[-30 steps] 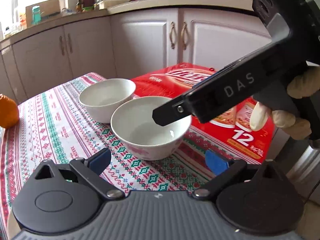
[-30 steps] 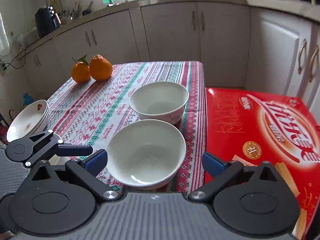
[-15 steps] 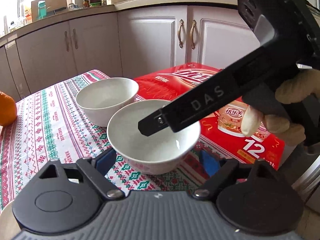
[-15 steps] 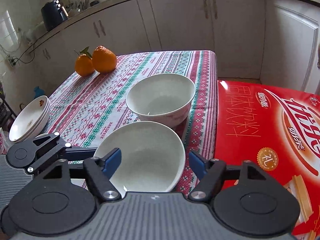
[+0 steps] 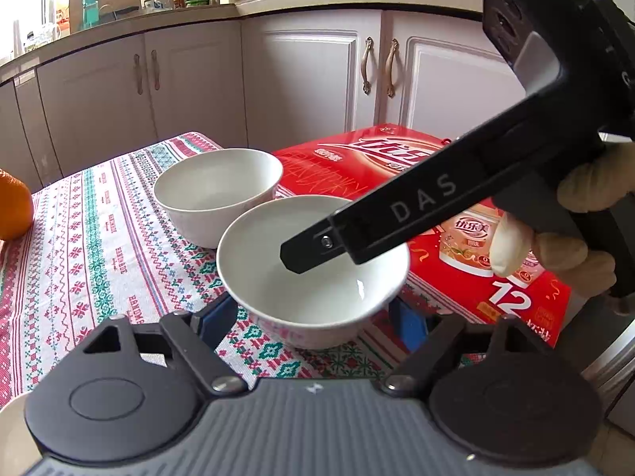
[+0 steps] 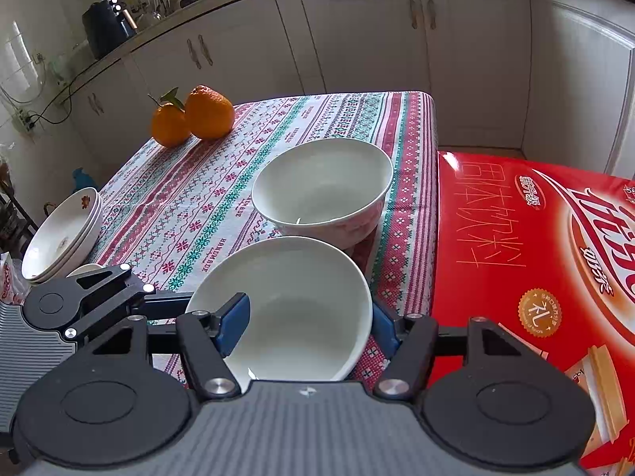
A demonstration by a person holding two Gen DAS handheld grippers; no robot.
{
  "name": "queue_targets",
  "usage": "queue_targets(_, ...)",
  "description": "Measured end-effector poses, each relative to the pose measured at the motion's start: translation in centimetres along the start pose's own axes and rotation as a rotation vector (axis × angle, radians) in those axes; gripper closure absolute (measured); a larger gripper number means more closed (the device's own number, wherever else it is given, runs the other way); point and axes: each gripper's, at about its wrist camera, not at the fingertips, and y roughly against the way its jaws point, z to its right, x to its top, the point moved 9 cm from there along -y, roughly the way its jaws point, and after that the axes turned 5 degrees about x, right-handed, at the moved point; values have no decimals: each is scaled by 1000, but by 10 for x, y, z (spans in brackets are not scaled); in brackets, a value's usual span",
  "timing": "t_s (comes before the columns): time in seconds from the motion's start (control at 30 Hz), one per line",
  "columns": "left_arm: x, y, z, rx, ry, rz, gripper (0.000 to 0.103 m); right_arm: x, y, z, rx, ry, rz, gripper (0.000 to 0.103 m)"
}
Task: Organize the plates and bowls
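Bowl (image 5: 278, 285): sitting on the tablecloth (image 5: 99, 238) near the table's front edge, just in front of a second bowl (image 5: 214, 186) and beside a red box (image 5: 357, 158). Being clamped by the right tongs (image 6: 307, 321), blue pads pressing at opposite sides of the rim, probably for lifting and nesting into the second bowl. Being flanked low down by the left tongs (image 5: 311, 317), closing around it, pads not visibly touching, likely for steadying. Facing mouth-up, appearing slightly tipped. Being round, showing no long axis.
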Motion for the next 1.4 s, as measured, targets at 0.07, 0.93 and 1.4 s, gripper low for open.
queue_targets(0.07,0,1,0,-3,-3,0,20,0,0,0,-4,-5,-2,33)
queue_targets(0.93,-4,93,-18,-39,-47,31,20,-3,48,-86,11,48,30,33)
queue_targets(1.4,-16,129,-43,3,-9,48,20,0,43,-135,71,105,30,33)
